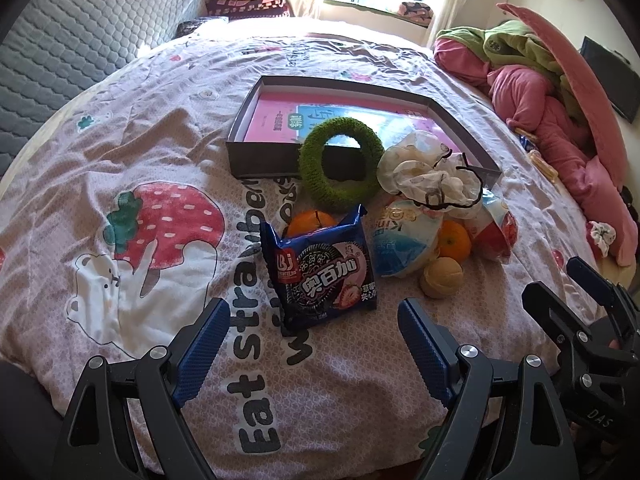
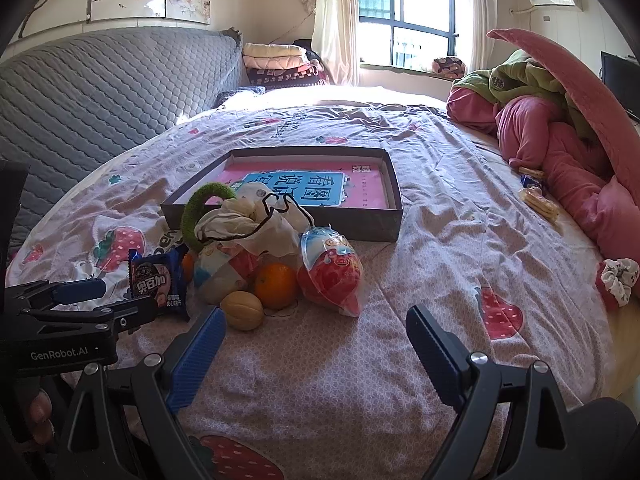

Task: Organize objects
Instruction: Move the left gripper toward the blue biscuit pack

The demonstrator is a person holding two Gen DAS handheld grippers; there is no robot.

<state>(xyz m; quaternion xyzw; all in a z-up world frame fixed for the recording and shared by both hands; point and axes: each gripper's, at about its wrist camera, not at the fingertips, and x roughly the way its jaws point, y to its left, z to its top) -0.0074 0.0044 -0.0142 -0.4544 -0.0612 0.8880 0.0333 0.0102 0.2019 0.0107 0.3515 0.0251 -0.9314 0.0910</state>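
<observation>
A shallow dark box (image 1: 264, 160) (image 2: 394, 188) with a pink and blue book inside lies on the bed. In front of it is a pile: a green fuzzy ring (image 1: 316, 184) (image 2: 196, 204), a crumpled white cloth bag (image 1: 424, 172) (image 2: 240, 216), a blue cookie packet (image 1: 324, 268) (image 2: 158, 280), two oranges (image 1: 454, 246) (image 2: 276, 286), a tan walnut-like ball (image 1: 440, 278) (image 2: 242, 310), a blue-white snack bag (image 1: 400, 240) and a red-white one (image 2: 332, 276). My left gripper (image 1: 314, 340) (image 2: 104, 300) is open just short of the cookie packet. My right gripper (image 2: 316, 344) (image 1: 560, 280) is open, near the ball.
The strawberry-print quilt (image 1: 120, 160) (image 2: 460, 260) covers the bed. A grey quilted headboard (image 1: 80, 32) (image 2: 100, 88) is on the left. Pink and green bedding (image 1: 540, 100) (image 2: 560, 120) is heaped on the right, with a scrunchie (image 2: 618, 280) (image 1: 604, 236) and snack packs (image 2: 538, 196) beside it.
</observation>
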